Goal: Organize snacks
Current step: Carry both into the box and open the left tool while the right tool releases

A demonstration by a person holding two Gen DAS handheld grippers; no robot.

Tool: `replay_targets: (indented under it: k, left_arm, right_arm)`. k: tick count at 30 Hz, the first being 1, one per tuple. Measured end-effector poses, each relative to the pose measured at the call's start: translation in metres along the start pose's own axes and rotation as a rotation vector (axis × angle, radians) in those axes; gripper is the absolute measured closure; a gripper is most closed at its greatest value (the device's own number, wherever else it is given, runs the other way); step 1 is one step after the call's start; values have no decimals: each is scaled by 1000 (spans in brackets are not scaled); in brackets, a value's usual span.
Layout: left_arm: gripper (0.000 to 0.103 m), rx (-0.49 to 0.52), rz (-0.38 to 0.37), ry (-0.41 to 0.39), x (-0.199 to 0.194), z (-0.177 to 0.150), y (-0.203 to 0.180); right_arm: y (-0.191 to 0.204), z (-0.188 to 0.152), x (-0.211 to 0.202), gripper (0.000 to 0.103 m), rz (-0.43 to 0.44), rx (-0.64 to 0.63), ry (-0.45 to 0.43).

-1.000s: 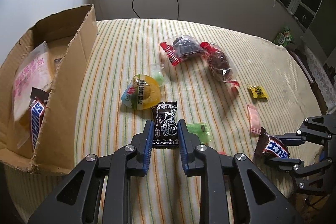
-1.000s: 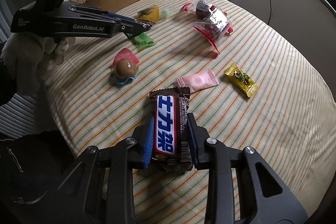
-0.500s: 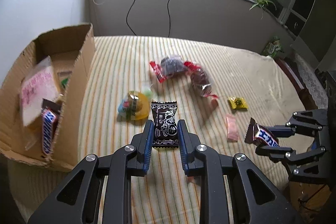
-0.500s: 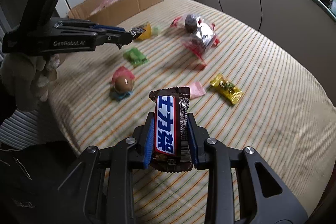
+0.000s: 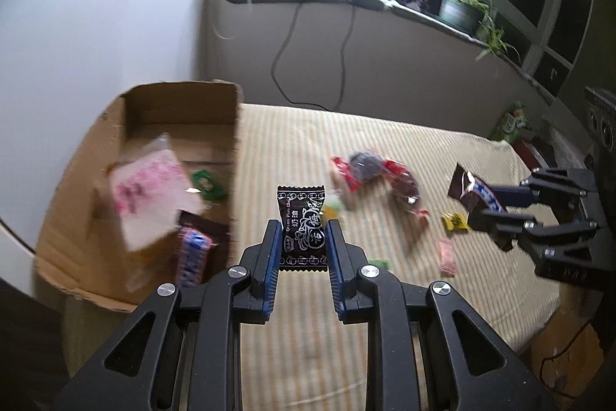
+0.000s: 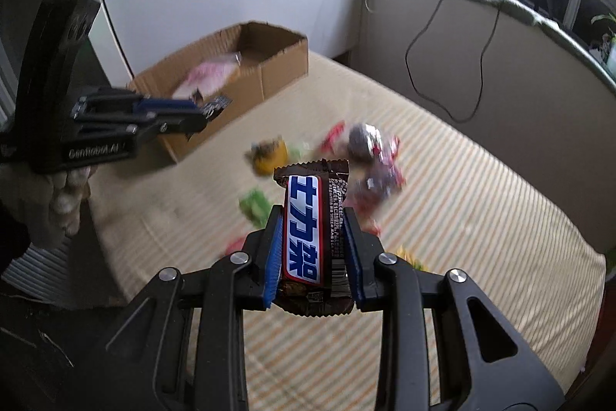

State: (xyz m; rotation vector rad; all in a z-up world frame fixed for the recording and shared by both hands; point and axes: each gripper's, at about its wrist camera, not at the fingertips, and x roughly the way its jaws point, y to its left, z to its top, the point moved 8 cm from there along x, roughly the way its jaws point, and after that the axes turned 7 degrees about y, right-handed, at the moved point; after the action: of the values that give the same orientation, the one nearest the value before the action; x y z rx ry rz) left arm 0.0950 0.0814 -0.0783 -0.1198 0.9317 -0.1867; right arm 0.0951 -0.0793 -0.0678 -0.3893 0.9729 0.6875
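The left gripper (image 5: 301,245) pinches a black candy packet (image 5: 302,216) (above the striped tablecloth (image 5: 385,314)). The right gripper (image 6: 313,241) clamps a chocolate bar (image 6: 313,237) — both held aloft.

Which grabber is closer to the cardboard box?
Left. The left gripper holds its black candy right beside the cardboard box; the right gripper is farther off, above the table.

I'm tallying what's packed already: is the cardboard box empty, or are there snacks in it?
Not empty. The cardboard box holds a pink-printed packet, a green candy and a blue-labelled bar.

both wrist views overlook one striped table (image 5: 385,314).
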Motion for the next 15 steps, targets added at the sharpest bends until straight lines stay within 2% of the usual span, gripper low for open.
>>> replay_targets:
  k: [7,15]
  left_arm:
    - [82,-37,58,-27,-12,4,38]
    - [82,-77,103,-29,-14,-1,71]
  right_arm:
    - [17,55,8,73,8,-35,-47]
    - [42,108,34,73,14,-77,-58]
